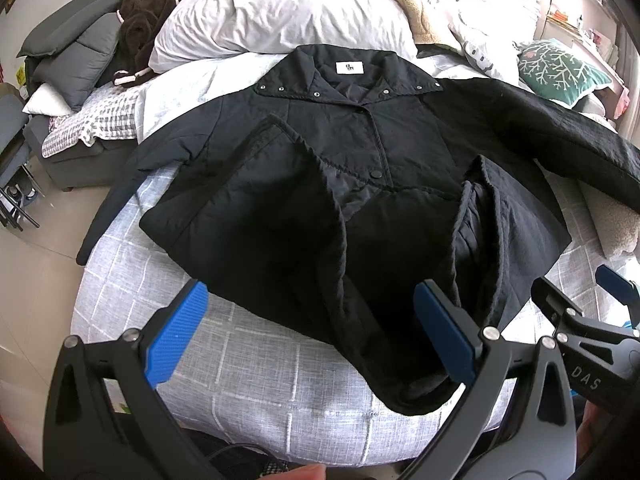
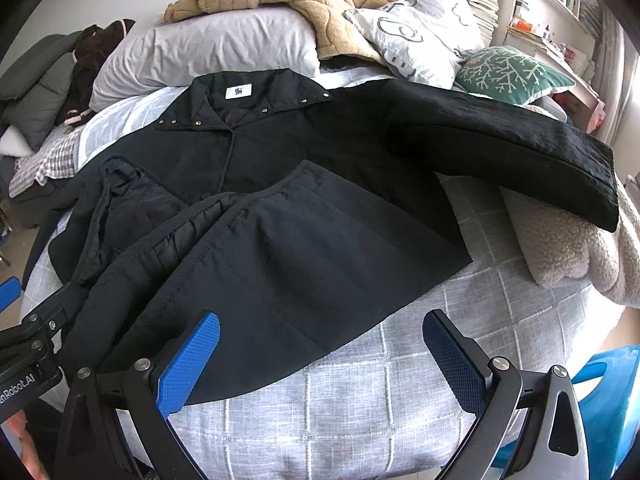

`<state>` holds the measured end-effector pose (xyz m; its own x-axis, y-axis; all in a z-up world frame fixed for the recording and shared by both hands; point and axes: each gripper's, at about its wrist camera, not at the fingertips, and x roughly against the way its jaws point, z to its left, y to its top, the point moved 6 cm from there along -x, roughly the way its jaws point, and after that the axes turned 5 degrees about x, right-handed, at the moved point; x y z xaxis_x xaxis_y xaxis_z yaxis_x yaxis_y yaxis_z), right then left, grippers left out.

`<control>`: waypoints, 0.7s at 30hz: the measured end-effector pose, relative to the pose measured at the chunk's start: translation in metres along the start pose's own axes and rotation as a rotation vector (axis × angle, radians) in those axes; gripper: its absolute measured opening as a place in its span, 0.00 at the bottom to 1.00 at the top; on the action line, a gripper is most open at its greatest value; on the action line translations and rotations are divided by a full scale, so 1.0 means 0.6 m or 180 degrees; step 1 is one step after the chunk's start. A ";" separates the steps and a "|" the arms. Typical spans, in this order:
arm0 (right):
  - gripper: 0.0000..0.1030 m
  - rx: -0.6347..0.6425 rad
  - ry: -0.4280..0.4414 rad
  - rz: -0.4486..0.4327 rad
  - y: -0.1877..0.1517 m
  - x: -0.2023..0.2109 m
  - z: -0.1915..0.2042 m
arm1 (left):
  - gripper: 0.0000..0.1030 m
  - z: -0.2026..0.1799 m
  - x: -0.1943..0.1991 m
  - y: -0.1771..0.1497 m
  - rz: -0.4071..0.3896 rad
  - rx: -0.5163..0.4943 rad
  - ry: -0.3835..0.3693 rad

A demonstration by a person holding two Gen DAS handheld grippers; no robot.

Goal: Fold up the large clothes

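Black quilted jacket (image 1: 360, 184) is seen spread collar-away on the grey checked bedcover (image 1: 248, 392), while left gripper (image 1: 320, 336) and right gripper (image 2: 320, 364) are held wide apart, empty.

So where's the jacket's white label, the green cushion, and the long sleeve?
white label (image 1: 349, 67), left wrist view, its middle.
green cushion (image 2: 512, 70), right wrist view, its patterned front.
long sleeve (image 2: 520, 152), right wrist view, mid-length.
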<state>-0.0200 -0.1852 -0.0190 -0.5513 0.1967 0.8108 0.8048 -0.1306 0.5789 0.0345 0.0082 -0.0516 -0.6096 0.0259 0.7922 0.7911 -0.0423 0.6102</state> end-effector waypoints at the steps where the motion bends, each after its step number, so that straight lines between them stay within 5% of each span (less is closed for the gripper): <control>1: 1.00 0.0001 -0.0001 0.0000 0.000 0.000 0.000 | 0.99 0.000 0.000 0.001 0.0001 -0.0001 0.0001; 21: 1.00 0.0030 0.0018 0.0001 -0.002 -0.002 0.006 | 0.99 0.000 0.000 0.002 0.0007 0.0002 0.0008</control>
<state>-0.0196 -0.1818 -0.0210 -0.5522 0.1910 0.8115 0.8071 -0.1214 0.5778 0.0353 0.0082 -0.0511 -0.6080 0.0232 0.7936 0.7925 -0.0419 0.6084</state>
